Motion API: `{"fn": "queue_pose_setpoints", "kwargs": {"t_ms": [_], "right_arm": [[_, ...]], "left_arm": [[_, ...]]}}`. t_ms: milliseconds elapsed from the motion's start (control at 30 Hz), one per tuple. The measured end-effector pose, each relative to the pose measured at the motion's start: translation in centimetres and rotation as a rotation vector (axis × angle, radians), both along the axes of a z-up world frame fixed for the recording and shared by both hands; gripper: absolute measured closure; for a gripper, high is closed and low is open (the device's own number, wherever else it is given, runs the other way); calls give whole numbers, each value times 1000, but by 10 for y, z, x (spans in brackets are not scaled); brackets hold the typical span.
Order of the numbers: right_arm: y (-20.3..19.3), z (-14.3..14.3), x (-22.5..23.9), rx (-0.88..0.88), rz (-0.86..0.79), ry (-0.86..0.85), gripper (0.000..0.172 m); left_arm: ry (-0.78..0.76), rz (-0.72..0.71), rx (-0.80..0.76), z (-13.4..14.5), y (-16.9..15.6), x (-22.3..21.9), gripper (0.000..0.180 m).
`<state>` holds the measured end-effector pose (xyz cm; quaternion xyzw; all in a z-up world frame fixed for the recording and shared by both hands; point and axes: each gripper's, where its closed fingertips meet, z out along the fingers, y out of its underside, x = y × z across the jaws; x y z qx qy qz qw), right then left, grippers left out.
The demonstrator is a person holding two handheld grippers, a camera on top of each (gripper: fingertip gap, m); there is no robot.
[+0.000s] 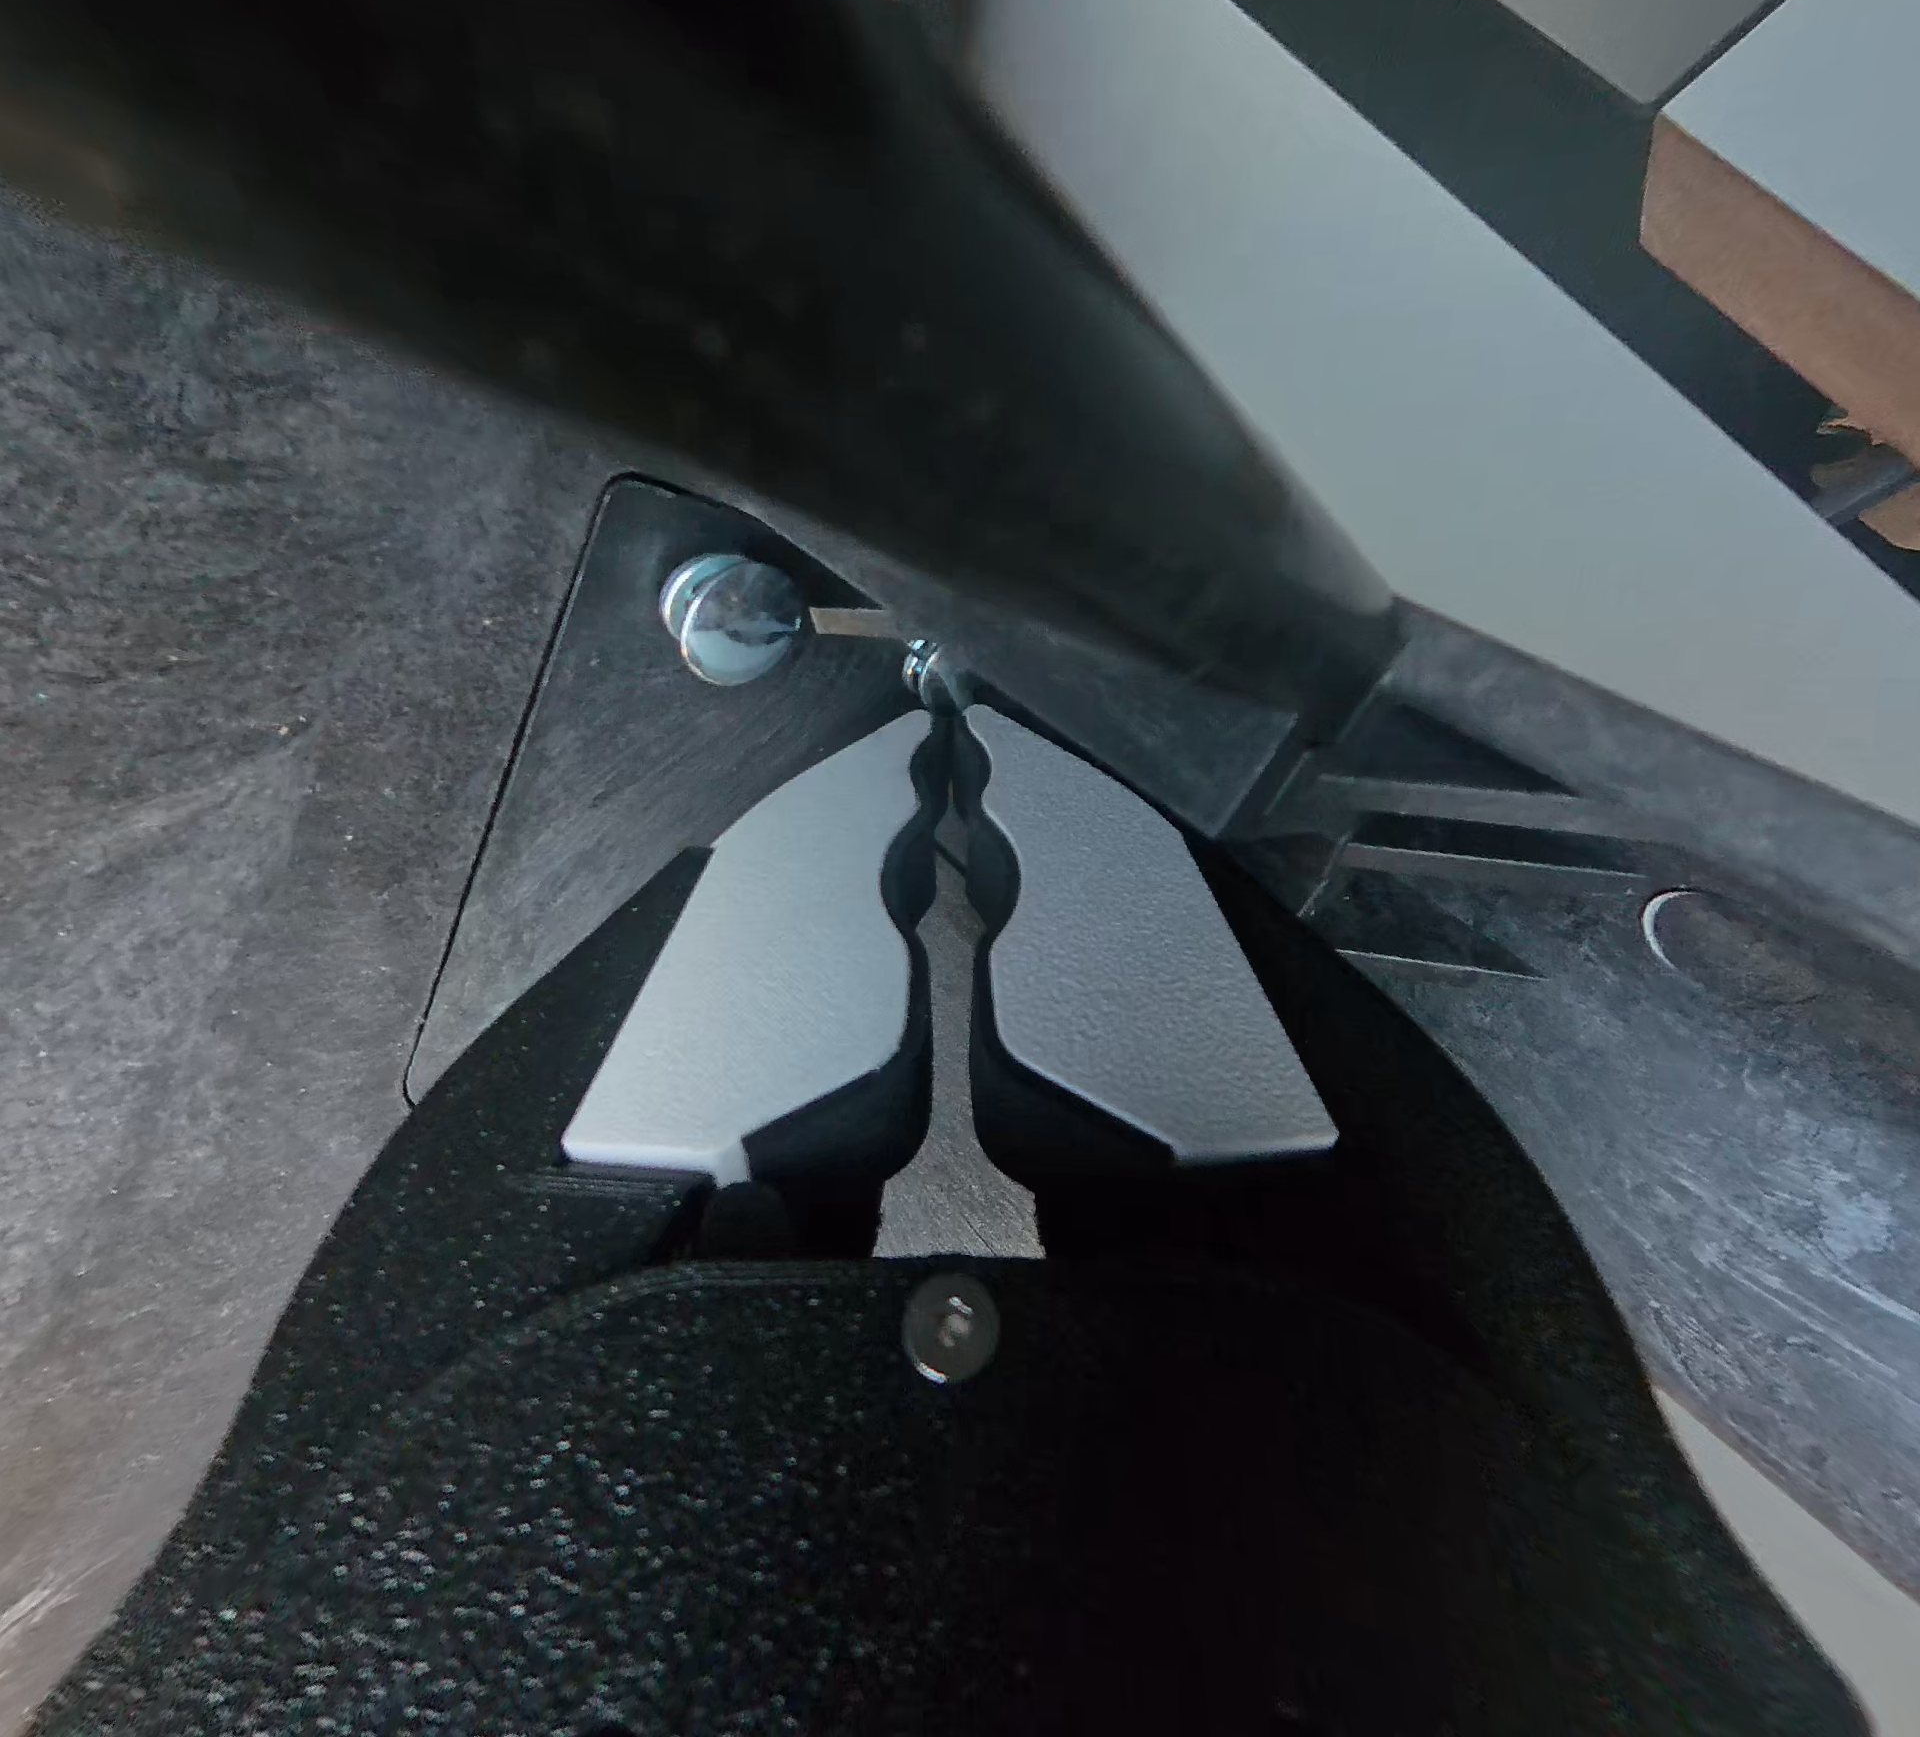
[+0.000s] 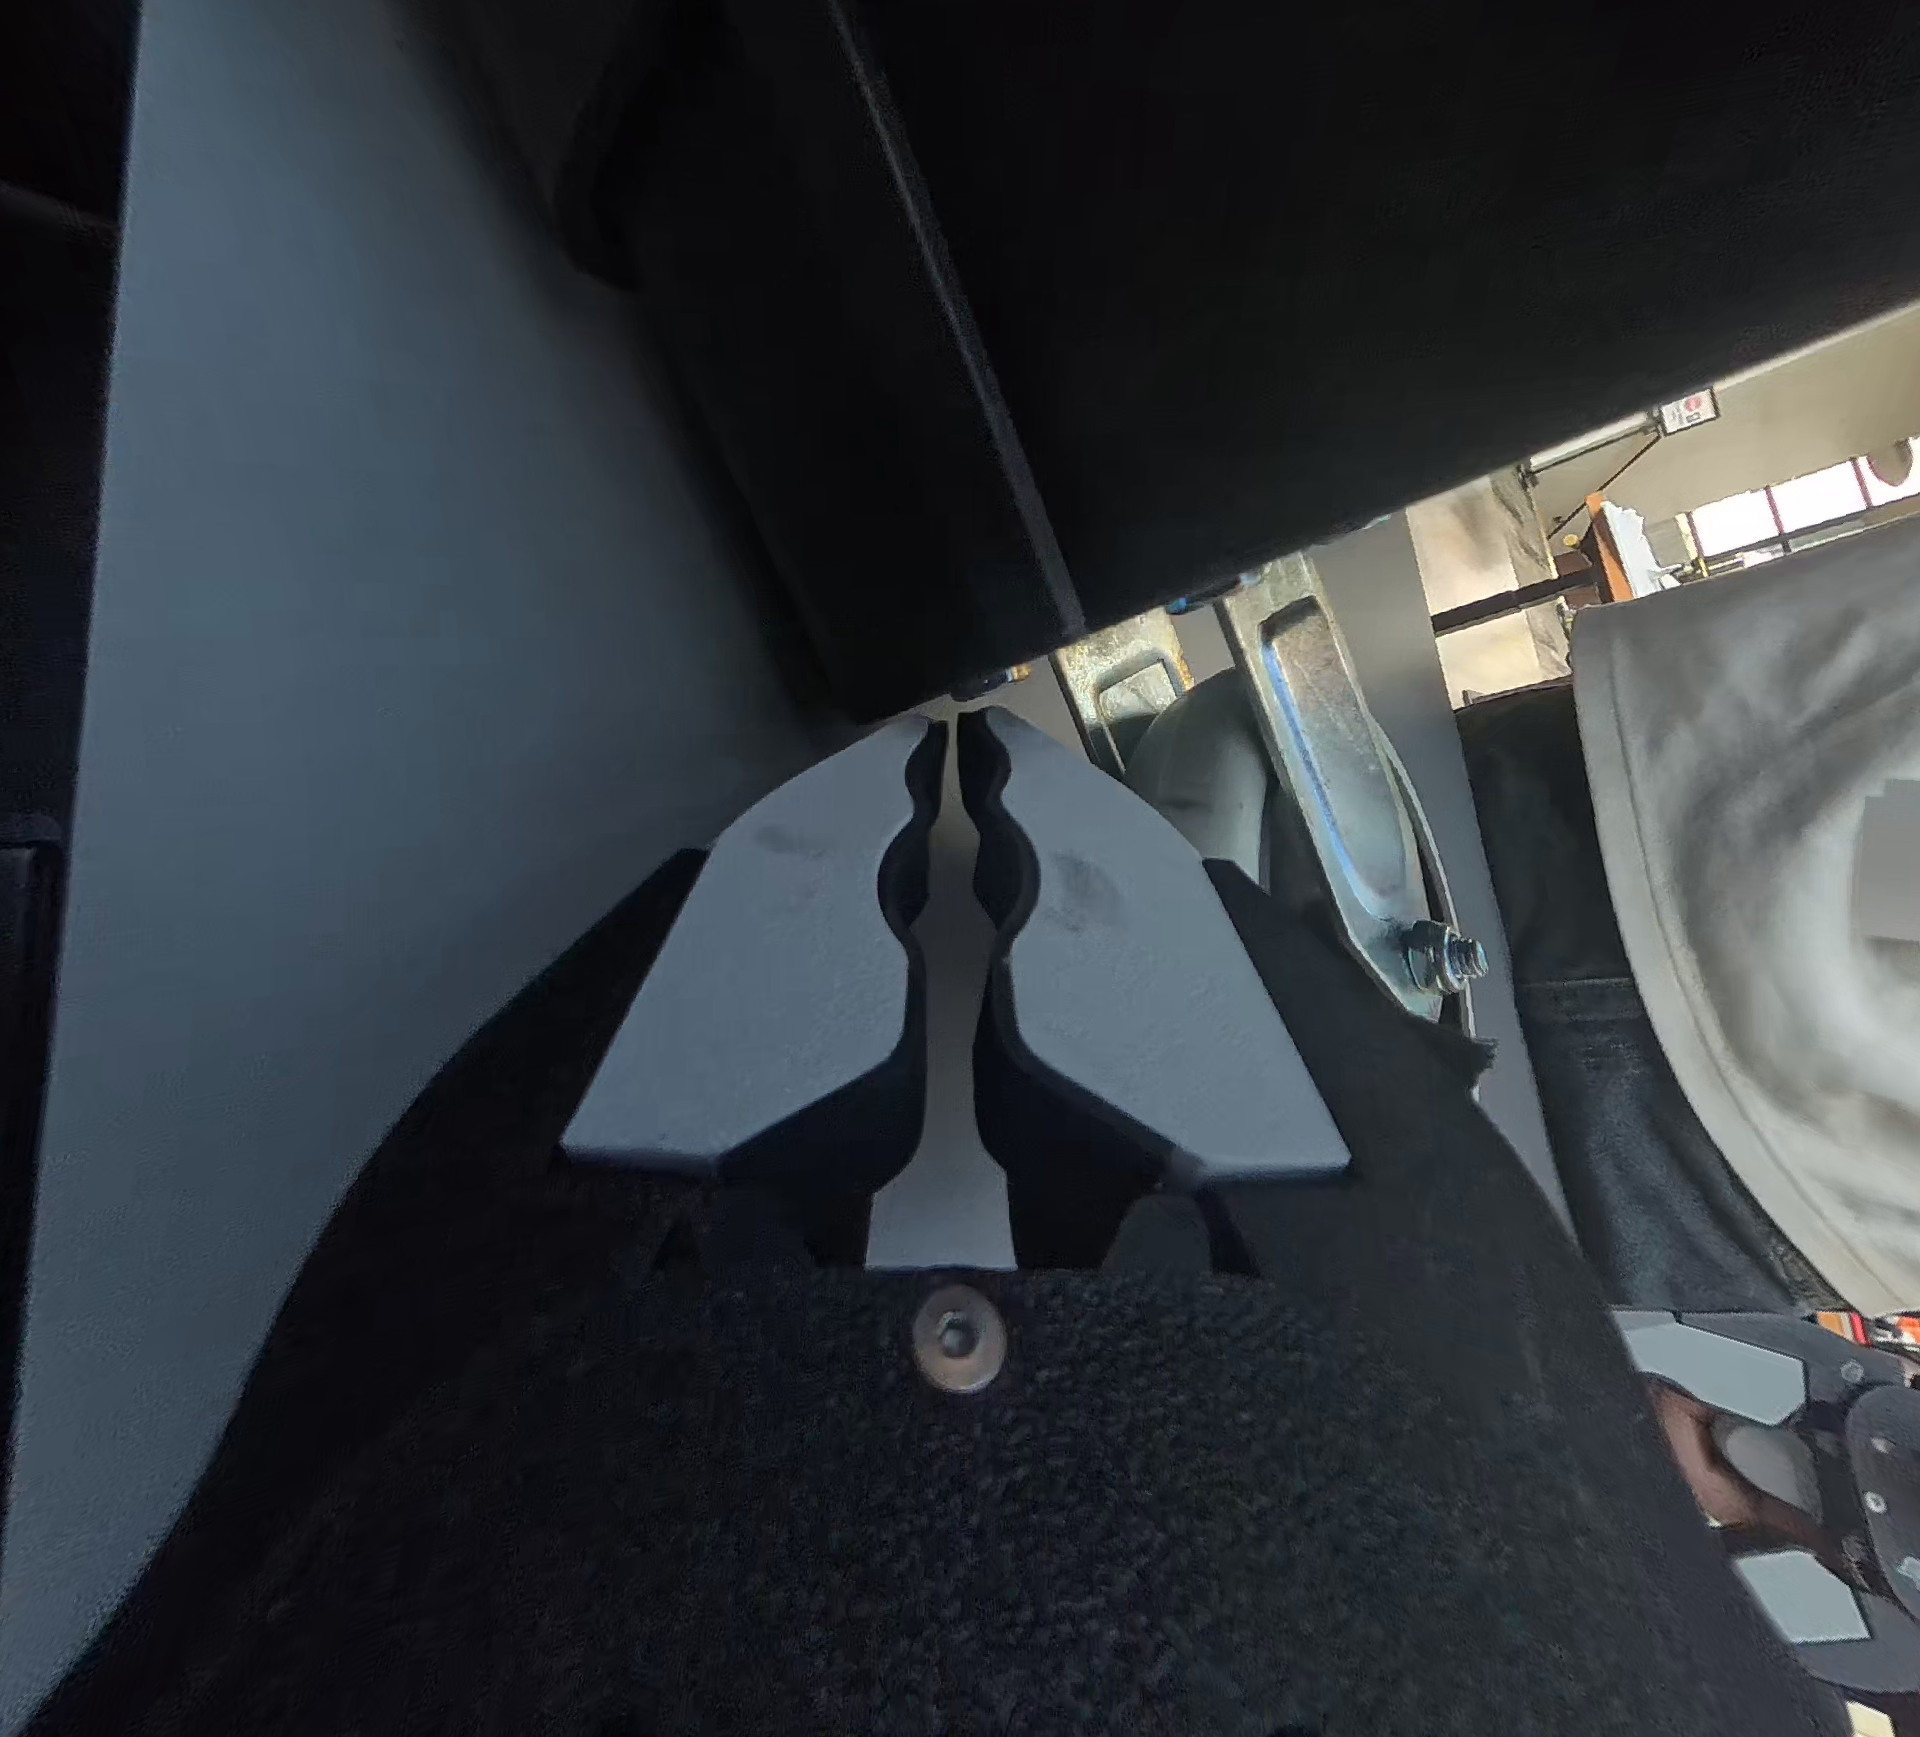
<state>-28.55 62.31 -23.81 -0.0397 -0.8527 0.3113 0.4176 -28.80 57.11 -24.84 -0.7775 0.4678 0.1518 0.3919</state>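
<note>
Two grippers show, each close under dark furniture. Our left gripper [image 1: 948, 719] has its jaws closed, tips touching a small silver screw [image 1: 928, 667] at twelve o'clock; whether they pinch it we cannot tell. A larger bolt [image 1: 727, 615] sits at eleven o'clock on a black triangular plate [image 1: 582, 814]. Our right gripper [image 2: 954, 731] is nearly closed on nothing, beneath a black block [image 2: 914, 544]; a caster bracket [image 2: 1340, 814] stands at two o'clock.
</note>
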Motion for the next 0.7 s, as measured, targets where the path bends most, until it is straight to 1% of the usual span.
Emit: {"fn": "queue_pose_setpoints", "kwargs": {"t_ms": [200,367,500,700], "right_arm": [[0,2,-3,44,16,67,160],[-1,3,-5,85,36,100,165],[-2,2,-4,102,67,93,167],[-2,0,3,152,136,106,161]], "left_arm": [[-7,-1,-1,0,0,0,180],[-9,-1,1,0,0,0,180],[-10,-2,1,0,0,0,180],[-9,-2,2,0,0,0,180]]}}
